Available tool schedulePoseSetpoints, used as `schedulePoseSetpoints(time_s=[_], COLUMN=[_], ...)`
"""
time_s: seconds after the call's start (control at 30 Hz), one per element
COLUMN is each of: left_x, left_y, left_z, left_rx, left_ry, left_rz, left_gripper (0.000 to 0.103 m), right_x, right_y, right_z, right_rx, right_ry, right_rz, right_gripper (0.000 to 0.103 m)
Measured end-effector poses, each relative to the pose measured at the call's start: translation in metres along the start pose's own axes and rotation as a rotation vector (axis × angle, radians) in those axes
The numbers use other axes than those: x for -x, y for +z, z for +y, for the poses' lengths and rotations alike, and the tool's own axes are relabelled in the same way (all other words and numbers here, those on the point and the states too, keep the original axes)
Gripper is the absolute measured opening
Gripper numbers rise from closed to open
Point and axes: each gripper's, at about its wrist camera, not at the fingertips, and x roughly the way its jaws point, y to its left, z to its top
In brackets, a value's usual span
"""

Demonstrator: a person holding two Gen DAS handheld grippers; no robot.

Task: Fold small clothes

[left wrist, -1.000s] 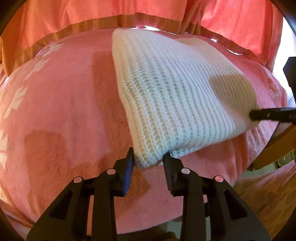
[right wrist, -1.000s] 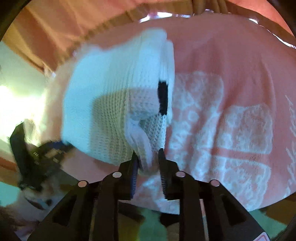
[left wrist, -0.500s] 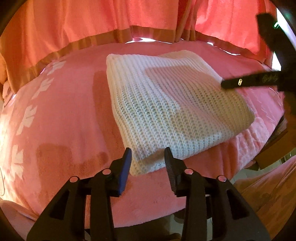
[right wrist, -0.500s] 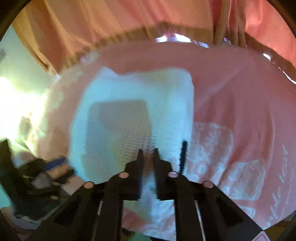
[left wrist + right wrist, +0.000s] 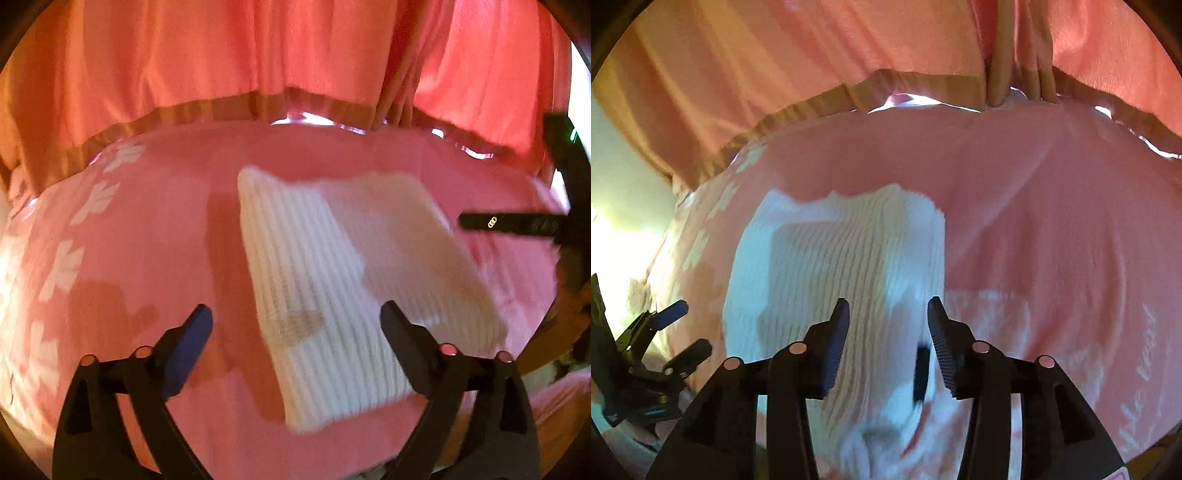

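A white knitted garment [image 5: 354,295] was seen lying folded into a compact, roughly rectangular pad on a pink towel-like cloth [image 5: 147,258] spread over the supporting surface, whose nature could not be told; the pad sat towards the near edge, with pink curtains [image 5: 258,55] hanging behind the far edge. The left gripper [image 5: 295,328] was held with its jaws wide apart and nothing between them, the near left corner of the pad lying directly ahead of and below the gap. The right gripper [image 5: 888,343] was likewise held apart and empty, poised over the near right part of the garment [image 5: 842,266], where a small dark mark [image 5: 921,373] showed beside a looser rumpled end. The ribs, and so the long axis, were seen to run from the near edge towards the far edge, away from both grippers. Both were judged about equally near. The fold was judged essentially complete; any further fold would have to be taken from the near end.
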Motion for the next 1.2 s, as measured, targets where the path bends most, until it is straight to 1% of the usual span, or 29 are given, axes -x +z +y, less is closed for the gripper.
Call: schedulePoseSetpoints(time_s=[0.03, 0.1, 0.13, 0.17, 0.2, 0.23, 0.27, 0.3, 0.33, 0.37, 0.4, 0.43, 0.47, 0.5, 0.53, 0.6, 0.63, 0.7, 0.73, 0.77, 0.8, 0.87, 0.93, 1.0, 1.1, 1.2], left_x=[-0.008, -0.037, -0.055, -0.065, -0.074, -0.078, -0.079, -0.077, -0.076, -0.076, -0.077, -0.079, -0.08, -0.081, -0.081, -0.077, -0.073, -0.068, -0.066, -0.067, -0.069, -0.078, -0.084, -0.085, -0.09, -0.095], left_y=[0.007, 0.02, 0.023, 0.024, 0.024, 0.026, 0.028, 0.03, 0.032, 0.033, 0.033, 0.033, 0.033, 0.033, 0.032, 0.031, 0.031, 0.029, 0.027, 0.025, 0.023, 0.02, 0.017, 0.016, 0.017, 0.018], left_z=[0.002, 0.013, 0.019, 0.023, 0.027, 0.028, 0.029, 0.028, 0.026, 0.024, 0.022, 0.021, 0.021, 0.021, 0.023, 0.026, 0.027, 0.028, 0.029, 0.031, 0.031, 0.028, 0.025, 0.023, 0.02, 0.015], left_rx=[0.002, 0.019, 0.036, 0.051, 0.067, 0.078, 0.081, 0.072, 0.053, 0.04, 0.033, 0.031, 0.034, 0.038, 0.044, 0.056, 0.064, 0.08, 0.096, 0.111, 0.121, 0.123, 0.123, 0.128, 0.128, 0.122], left_ry=[0.001, 0.01, -0.004, -0.023, -0.057, -0.075, -0.097, -0.092, -0.064, -0.048, -0.036, -0.031, -0.038, -0.048, -0.052, -0.061, -0.07, -0.09, -0.105, -0.119, -0.128, -0.12, -0.118, -0.117, -0.128, -0.136], left_rz=[0.015, 0.079, 0.12, 0.142, 0.161, 0.166, 0.159, 0.143, 0.115, 0.104, 0.098, 0.1, 0.102, 0.105, 0.111, 0.109, 0.105, 0.095, 0.097, 0.103, 0.114, 0.153, 0.164, 0.163, 0.169, 0.174], left_gripper=[0.093, 0.093, 0.092, 0.092, 0.087, 0.081, 0.081, 0.081, 0.081, 0.082, 0.082, 0.083, 0.083, 0.085, 0.085, 0.086, 0.087, 0.091, 0.094, 0.094, 0.094, 0.094, 0.095, 0.096, 0.097, 0.098], right_x=[-0.006, -0.028, -0.041, -0.049, -0.053, -0.044, -0.033, -0.018, -0.007, -0.002, -0.01, -0.026, -0.053, -0.07, -0.07, -0.054, -0.044, -0.025, -0.024, -0.025, -0.03, -0.046, -0.061, -0.063, -0.067, -0.071], right_y=[0.003, 0.01, 0.009, 0.011, 0.011, 0.011, 0.014, 0.016, 0.019, 0.022, 0.023, 0.023, 0.019, 0.015, 0.013, 0.016, 0.015, 0.005, 0.0, -0.008, -0.013, -0.024, -0.03, -0.032, -0.032, -0.03], right_z=[-0.006, -0.013, -0.014, -0.009, -0.006, 0.001, 0.009, 0.017, 0.022, 0.023, 0.021, 0.015, 0.004, -0.004, -0.009, -0.007, -0.004, -0.006, -0.006, -0.005, -0.004, -0.005, -0.006, -0.009, -0.013, -0.013], right_rx=[-0.016, -0.056, -0.063, -0.064, -0.059, -0.034, -0.001, 0.032, 0.052, 0.064, 0.069, 0.073, 0.059, 0.031, 0.003, -0.01, -0.011, -0.04, -0.05, -0.052, -0.046, -0.041, -0.066, -0.092, -0.111, -0.114], right_ry=[0.007, 0.016, 0.037, 0.054, 0.064, 0.046, 0.042, 0.055, 0.07, 0.061, 0.029, -0.023, -0.081, -0.076, -0.052, -0.042, -0.033, 0.025, 0.041, 0.05, 0.043, 0.027, 0.04, 0.059, 0.088, 0.093], right_rz=[0.006, 0.029, 0.06, 0.086, 0.097, 0.059, 0.017, -0.037, -0.085, -0.117, -0.103, -0.058, 0.027, 0.074, 0.059, 0.052, 0.034, -0.001, 0.0, 0.019, 0.043, 0.106, 0.141, 0.134, 0.135, 0.138], right_gripper=[0.05, 0.05, 0.047, 0.016, 0.014, 0.014, 0.014, 0.013, 0.013, 0.013, 0.014, 0.014, 0.016, 0.019, 0.019, 0.028, 0.032, 0.065, 0.07, 0.072, 0.072, 0.072, 0.075, 0.082, 0.085, 0.087])
